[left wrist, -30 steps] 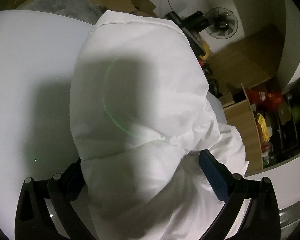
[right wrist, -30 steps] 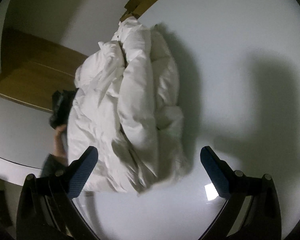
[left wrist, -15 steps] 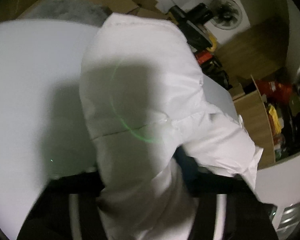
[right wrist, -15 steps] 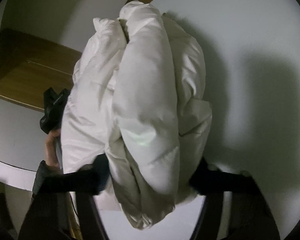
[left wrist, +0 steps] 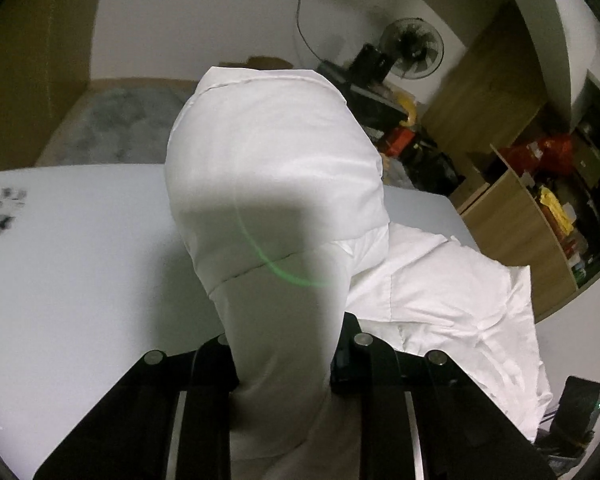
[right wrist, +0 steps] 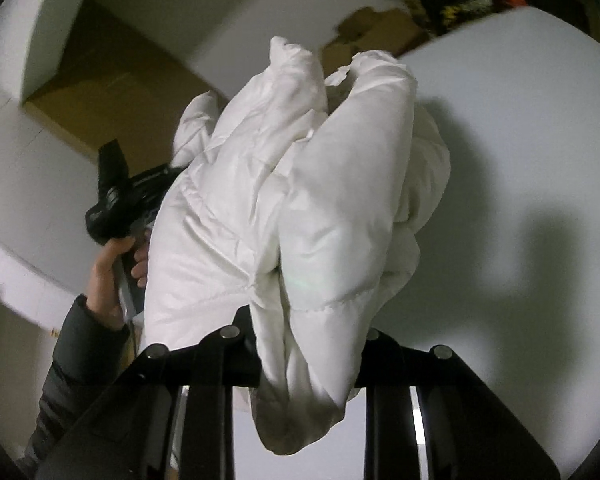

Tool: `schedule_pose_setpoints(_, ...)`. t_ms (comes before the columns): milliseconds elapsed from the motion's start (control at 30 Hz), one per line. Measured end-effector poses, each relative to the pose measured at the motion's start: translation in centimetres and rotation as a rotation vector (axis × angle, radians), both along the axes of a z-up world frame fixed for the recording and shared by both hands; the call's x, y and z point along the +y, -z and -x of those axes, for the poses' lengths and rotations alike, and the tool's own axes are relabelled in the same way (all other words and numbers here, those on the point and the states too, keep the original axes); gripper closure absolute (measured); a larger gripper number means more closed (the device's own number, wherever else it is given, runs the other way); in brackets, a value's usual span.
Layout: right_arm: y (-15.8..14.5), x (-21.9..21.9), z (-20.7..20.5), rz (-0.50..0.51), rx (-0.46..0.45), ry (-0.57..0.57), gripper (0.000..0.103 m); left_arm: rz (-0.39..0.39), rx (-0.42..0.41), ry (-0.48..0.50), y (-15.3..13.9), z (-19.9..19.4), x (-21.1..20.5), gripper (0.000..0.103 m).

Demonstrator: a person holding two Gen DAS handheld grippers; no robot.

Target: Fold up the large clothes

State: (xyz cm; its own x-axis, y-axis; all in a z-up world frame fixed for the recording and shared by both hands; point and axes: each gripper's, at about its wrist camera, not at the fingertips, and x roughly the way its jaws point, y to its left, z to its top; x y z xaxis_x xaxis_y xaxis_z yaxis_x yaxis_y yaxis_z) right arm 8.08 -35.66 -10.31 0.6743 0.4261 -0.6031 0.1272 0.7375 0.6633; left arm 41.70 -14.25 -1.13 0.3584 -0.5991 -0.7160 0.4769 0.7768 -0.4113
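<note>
A white puffy jacket point(left wrist: 272, 152) fills the left wrist view, bunched and lifted partly off the white table point(left wrist: 80, 260). My left gripper point(left wrist: 284, 360) has its jaws closing, and both pads press a thick fold of the jacket. In the right wrist view the jacket point(right wrist: 300, 184) hangs in a rumpled bundle above the table point(right wrist: 520, 140). My right gripper point(right wrist: 306, 344) is also closing, its pads squeezing a padded edge. A hand point(right wrist: 108, 276) in a dark sleeve holds the left gripper's body point(right wrist: 112, 208) behind the jacket.
Wooden shelves full of clutter point(left wrist: 540, 208) stand to the right of the table, with a fan point(left wrist: 412, 48) behind. A grey rug point(left wrist: 120, 128) lies on the floor beyond the table's far edge. Cardboard point(right wrist: 380, 28) sits past the table.
Both grippers went from wide open to clamped on the jacket. They rose and carried the jacket up off the table, so more of the room shows.
</note>
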Motion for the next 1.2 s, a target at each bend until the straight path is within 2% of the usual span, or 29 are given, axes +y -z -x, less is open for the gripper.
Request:
schedule_pose_setpoints(133, -1.6, 1.6, 0.5, -0.004, -0.025, -0.068, 0.079, -0.033, -0.021, -0.021, -0.6, 2.9, 5.0, 0.082)
schedule_pose_setpoints(267, -1.3, 2.6, 1.1, 0.003, -0.018, -0.123, 0.079, -0.056, -0.013, -0.034, 1.0, 5.4, 8.3, 0.082)
schedule_pose_setpoints(433, 1.5, 4.5, 2.1, 0.017, 0.035, -0.152, 0.079, -0.083, 0.031, -0.025, 5.5, 6.9, 9.8, 0.081)
schedule_pose_setpoints(533, 4.5, 5.1, 2.4, 0.016, 0.102, -0.153, 0.074, -0.106, 0.044, -0.027, 8.9, 7.2, 10.3, 0.08)
schedule_pose_setpoints(600, 6.3, 5.1, 2.9, -0.004, 0.132, -0.164, 0.054, -0.097, 0.022, -0.038, 9.8, 7.4, 10.9, 0.076)
schedule_pose_setpoints(667, 7.2, 4.8, 2.8, -0.017, 0.157, -0.145, 0.04, -0.082, 0.02, -0.059, 10.0, 7.8, 11.5, 0.071)
schedule_pose_setpoints(700, 7.3, 4.5, 2.9, -0.027, 0.164, -0.128, 0.032, -0.076, 0.033, -0.077, 10.0, 7.9, 11.9, 0.065)
schedule_pose_setpoints(767, 6.5, 3.8, 3.4, -0.03, 0.143, -0.121, 0.025, -0.115, 0.041, -0.162, 9.4, 8.7, 13.0, 0.037)
schedule_pose_setpoints(800, 5.7, 3.5, 3.5, -0.004, 0.126, -0.114, 0.023, -0.126, 0.029, -0.199, 8.9, 9.3, 13.5, 0.007)
schedule_pose_setpoints(833, 4.7, 3.5, 3.9, 0.042, 0.106, -0.107, 0.022, -0.125, 0.002, -0.249, 8.1, 10.4, 14.3, 0.0)
schedule_pose_setpoints(900, 3.1, 3.0, 4.2, 0.151, 0.086, -0.09, 0.018, -0.148, -0.059, -0.317, 5.8, 13.3, 15.4, 0.0)
schedule_pose_setpoints(967, 0.7, 3.7, 4.8, 0.297, 0.019, -0.059, 0.017, -0.156, -0.122, -0.348, 3.5, 16.0, 16.1, 0.0)
schedule_pose_setpoints(1033, -2.0, 4.8, 5.9, 0.446, -0.072, -0.03, 0.009, -0.178, -0.196, -0.377, 0.8, 19.9, 16.7, 0.0)
schedule_pose_setpoints(1067, -3.5, 5.4, 6.6, 0.51, -0.116, -0.029, 0.0, -0.188, -0.23, -0.387, -0.2, 22.1, 17.0, 0.0)
schedule_pose_setpoints(1200, -6.5, 8.7, 8.1, 0.634, -0.223, -0.003, 0.0, -0.295, -0.309, -0.469, -2.6, 30.1, 17.7, 0.0)
